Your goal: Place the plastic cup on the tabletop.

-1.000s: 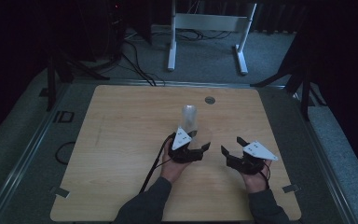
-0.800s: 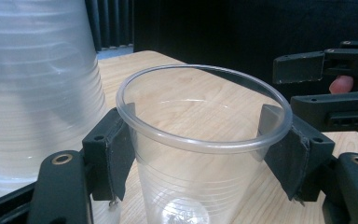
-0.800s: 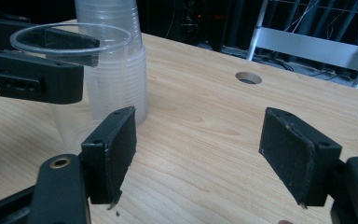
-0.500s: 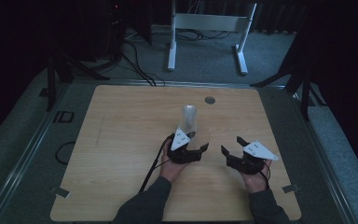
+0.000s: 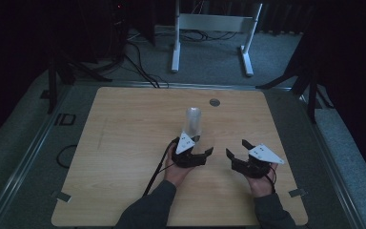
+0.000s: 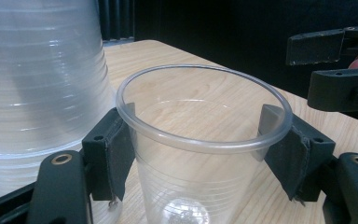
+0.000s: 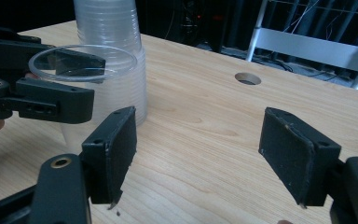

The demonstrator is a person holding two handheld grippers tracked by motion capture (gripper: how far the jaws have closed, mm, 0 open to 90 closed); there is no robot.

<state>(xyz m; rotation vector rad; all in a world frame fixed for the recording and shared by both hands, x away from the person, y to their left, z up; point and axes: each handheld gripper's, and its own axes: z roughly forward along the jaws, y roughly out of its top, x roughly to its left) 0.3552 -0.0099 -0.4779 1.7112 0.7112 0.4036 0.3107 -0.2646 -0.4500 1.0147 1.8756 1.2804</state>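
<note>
Clear plastic cup point(image 6: 200, 154) upright, mouth up, mid-table | clamped in left gripper point(image 6: 203, 149) | right gripper point(image 7: 205, 158) apart, empty | cup stack point(image 5: 193, 123) beside

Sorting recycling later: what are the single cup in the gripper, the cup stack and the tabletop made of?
Single cup: likely thin clear plastic, glossy, see-through with ribbed walls.
Cup stack: apparently the same plastic, cloudier where layers overlap.
Tabletop: pale wood or wood-look laminate, matte, grain visible.

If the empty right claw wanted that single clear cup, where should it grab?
On the wall just under the rolled rim, from its own side: the cup stands upright, tapering downward, and the left claw already clamps two opposite sides.
</note>
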